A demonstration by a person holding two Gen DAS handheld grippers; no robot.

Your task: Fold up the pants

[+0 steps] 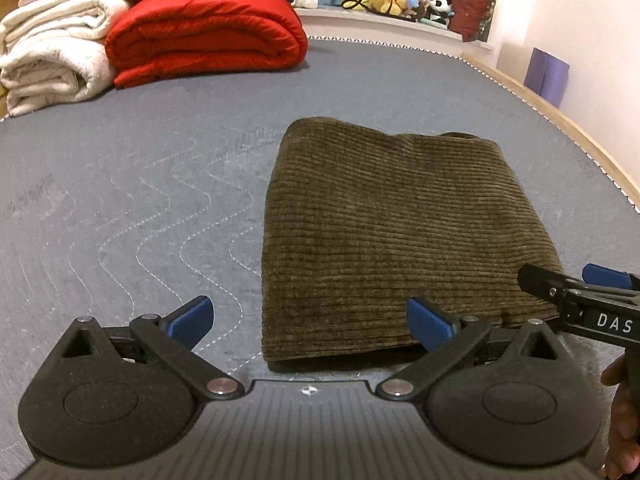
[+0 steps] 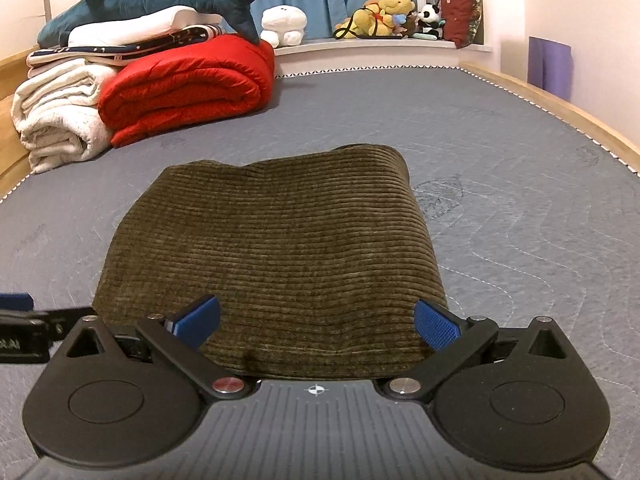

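Right wrist view: pants look already folded into a compact block near the bed's front edge, toward its right side, so if you want another fold, grab both near corners together and lift evenly. Right gripper is spread wide over the near hem, pads not pinching. Left gripper is also wide open, empty, straddling the near left corner.

You had open mattress at frame left; folded pants and stacked blankets upper left blocked passage.
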